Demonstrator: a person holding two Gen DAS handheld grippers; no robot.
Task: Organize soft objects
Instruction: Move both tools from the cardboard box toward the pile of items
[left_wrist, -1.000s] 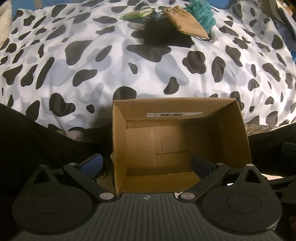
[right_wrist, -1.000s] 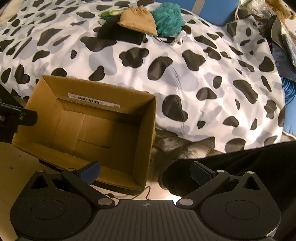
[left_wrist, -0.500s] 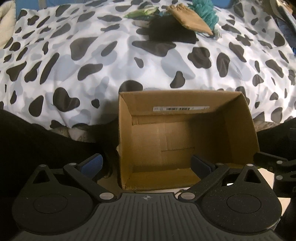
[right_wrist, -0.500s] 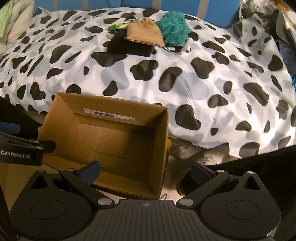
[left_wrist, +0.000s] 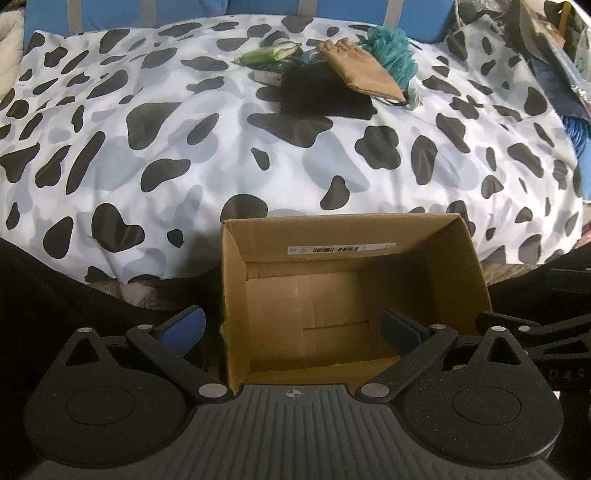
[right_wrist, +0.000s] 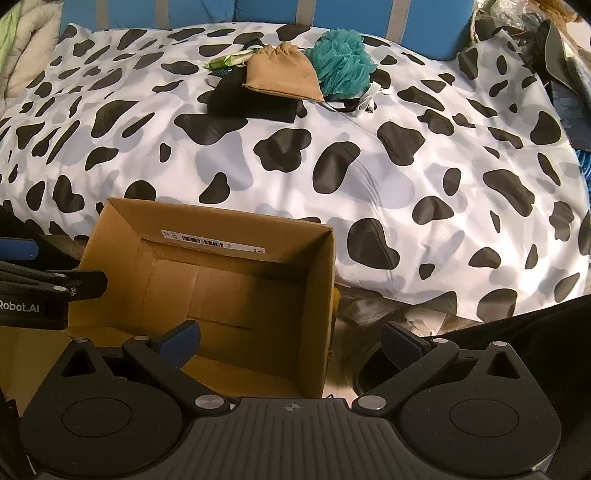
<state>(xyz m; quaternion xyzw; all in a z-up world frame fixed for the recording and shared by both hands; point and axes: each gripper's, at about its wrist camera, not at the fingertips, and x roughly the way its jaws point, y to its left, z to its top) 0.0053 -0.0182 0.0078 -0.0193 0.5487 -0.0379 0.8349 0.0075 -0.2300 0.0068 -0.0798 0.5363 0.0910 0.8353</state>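
Lying far across spotted duvet (right_wrist: 369, 177): pouch (right_wrist: 282, 75), teal pouf (right_wrist: 341, 62); box (right_wrist: 207, 295) near.

A white barcode label (right_wrist: 213, 241), print too small to read, ran along the open brown cardboard box's (right_wrist: 325, 295) inner wall; "Robot.AI" marked the left gripper's (right_wrist: 33, 306) black body.

An empty cardboard box (left_wrist: 343, 295) is seen just ahead of the wide-spread left gripper (left_wrist: 291, 328); soft objects (left_wrist: 332, 81) are piled far beyond it.
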